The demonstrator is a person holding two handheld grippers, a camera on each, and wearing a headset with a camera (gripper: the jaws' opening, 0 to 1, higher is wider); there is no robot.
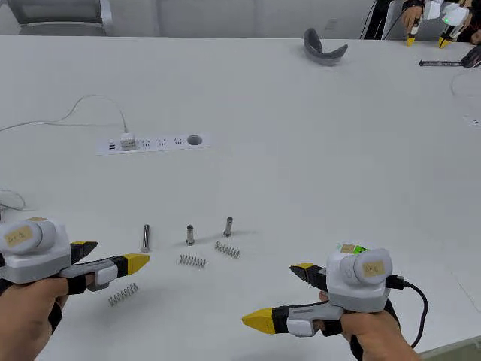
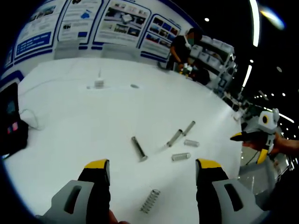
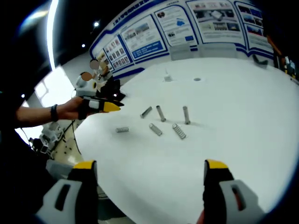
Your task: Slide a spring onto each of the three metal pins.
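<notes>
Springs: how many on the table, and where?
3, all lying loose on the table: one spring by the left gripper, one before the middle pin, one before the rightmost pin. None look hidden.

No legible txt (wall posters [image 2: 124, 18] too blurred to read).

Three metal pins stand upright in a row on the white workbench [image 1: 316, 165]: the left pin [image 1: 146, 238], the middle pin [image 1: 190, 235] and the right pin [image 1: 228, 226]. Nearer lie the right spring [image 1: 227, 250], the middle spring [image 1: 192, 261] and the left spring [image 1: 123, 294] (none on a pin). The left gripper [image 1: 113, 254] is at near left and the right gripper [image 1: 276, 295] at near right, both with jaws apart. A power strip [image 1: 154, 142] lies far left.
</notes>
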